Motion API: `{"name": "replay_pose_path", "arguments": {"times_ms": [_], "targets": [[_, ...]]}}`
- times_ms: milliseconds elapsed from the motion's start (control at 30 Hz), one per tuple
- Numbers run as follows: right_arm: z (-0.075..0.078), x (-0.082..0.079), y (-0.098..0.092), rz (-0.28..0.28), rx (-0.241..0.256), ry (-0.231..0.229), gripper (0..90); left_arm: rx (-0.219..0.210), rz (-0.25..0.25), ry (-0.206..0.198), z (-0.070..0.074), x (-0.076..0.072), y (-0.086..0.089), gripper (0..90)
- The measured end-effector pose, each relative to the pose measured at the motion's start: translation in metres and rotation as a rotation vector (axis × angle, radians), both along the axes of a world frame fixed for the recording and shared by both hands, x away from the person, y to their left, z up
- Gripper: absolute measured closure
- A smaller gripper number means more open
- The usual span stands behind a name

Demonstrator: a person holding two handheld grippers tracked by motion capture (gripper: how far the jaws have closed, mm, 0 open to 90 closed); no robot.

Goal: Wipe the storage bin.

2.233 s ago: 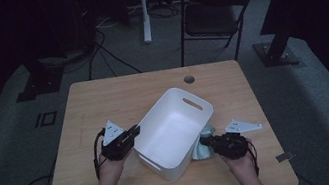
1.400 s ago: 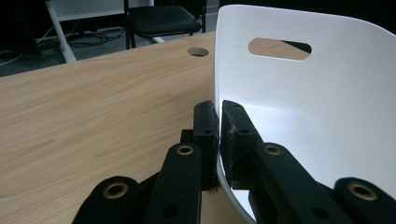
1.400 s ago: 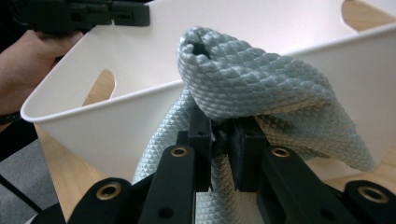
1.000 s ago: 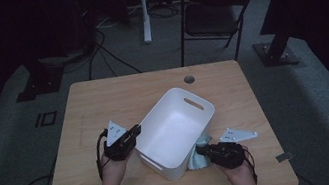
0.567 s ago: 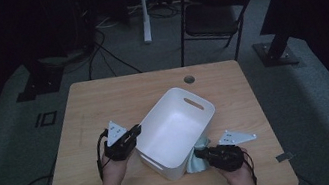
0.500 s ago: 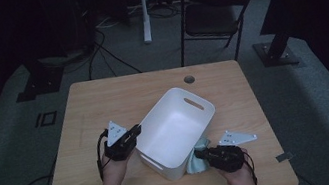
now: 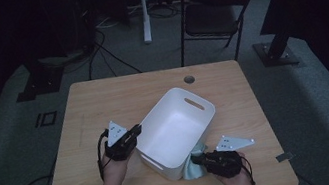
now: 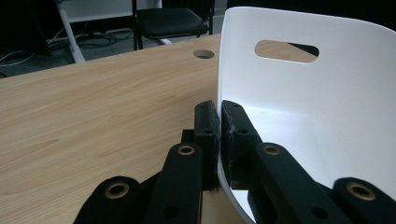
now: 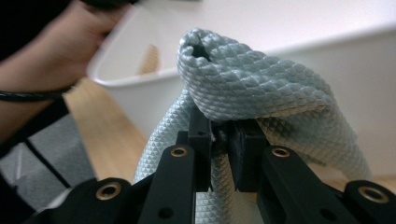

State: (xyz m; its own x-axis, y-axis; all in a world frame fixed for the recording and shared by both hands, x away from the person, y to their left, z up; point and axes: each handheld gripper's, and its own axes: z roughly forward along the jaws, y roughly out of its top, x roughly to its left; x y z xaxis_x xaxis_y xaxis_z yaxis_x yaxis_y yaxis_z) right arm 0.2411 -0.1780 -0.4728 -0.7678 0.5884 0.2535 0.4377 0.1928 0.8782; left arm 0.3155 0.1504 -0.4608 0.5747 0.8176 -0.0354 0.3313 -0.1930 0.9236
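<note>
A white plastic bin (image 7: 174, 131) with handle slots lies tilted on the wooden table (image 7: 104, 107), its opening facing up and left. My left gripper (image 7: 134, 131) is shut on the bin's rim (image 8: 219, 98), one jaw inside and one outside the wall. A pale blue-grey textured cloth (image 7: 191, 169) hangs bunched beside the bin's near right corner. My right gripper (image 7: 198, 160) is shut on that cloth (image 9: 243, 88), which folds over the jaws just in front of the bin's outer wall (image 9: 336, 60).
A round cable hole (image 7: 189, 79) sits near the table's far edge. A black folding chair (image 7: 212, 13) and a white stand (image 7: 143, 10) are behind the table. Black equipment bases (image 7: 274, 51) rest on the carpet at both sides.
My right gripper has carried the cloth leftward along the bin's near right side toward its corner. The left gripper has stayed clamped on the rim.
</note>
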Motion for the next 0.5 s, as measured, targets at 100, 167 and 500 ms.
{"name": "replay_pose_path", "arguments": {"times_ms": [100,167,500], "targets": [[0.002,-0.002,0.003,0.003,-0.006,-0.022,80.4,-0.004,-0.003,0.001,0.000,0.000,0.000,86.3],[-0.006,0.000,0.004,-0.003,-0.028,0.000,80.4,-0.005,0.001,0.001,0.000,0.000,0.000,86.3],[0.003,-0.013,0.013,0.038,-0.001,-0.032,80.4,-0.005,0.001,0.001,0.000,0.000,0.000,86.3]]}}
